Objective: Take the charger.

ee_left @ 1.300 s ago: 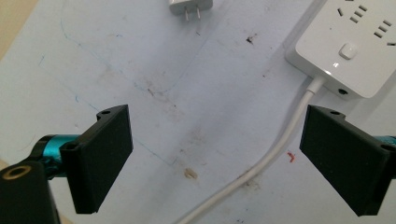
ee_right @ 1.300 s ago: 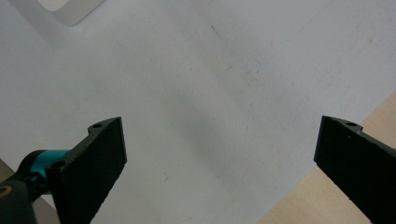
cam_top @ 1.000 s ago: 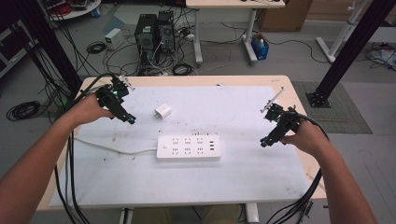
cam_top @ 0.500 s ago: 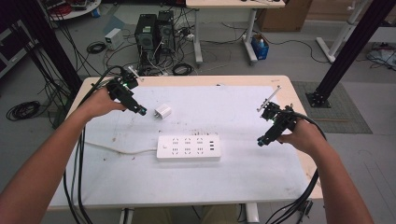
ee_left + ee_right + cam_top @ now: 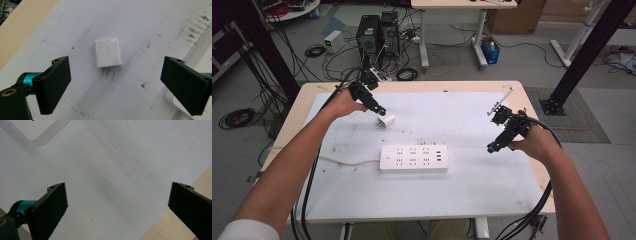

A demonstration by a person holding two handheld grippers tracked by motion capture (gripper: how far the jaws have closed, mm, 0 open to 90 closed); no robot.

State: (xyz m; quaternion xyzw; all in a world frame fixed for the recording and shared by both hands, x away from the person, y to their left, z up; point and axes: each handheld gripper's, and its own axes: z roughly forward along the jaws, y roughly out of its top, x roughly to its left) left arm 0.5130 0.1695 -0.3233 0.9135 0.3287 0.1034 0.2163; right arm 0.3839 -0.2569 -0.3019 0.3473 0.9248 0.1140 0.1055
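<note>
Near the upper left of the high view, the left gripper hovers over the charger, jaws wide apart. It is best to lower straight and grip the flat sides, away from the prongs. The right gripper waits with jaws apart too.

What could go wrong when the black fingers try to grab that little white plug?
1. The charger plug lies flat on the smooth table sheet; the left gripper, open wide above it, might only nudge it so that it slides away.
2. Its two metal prongs point toward the gripper, so fingers that close low could catch them instead of the body.
3. The power strip lies close by and could get bumped.
</note>
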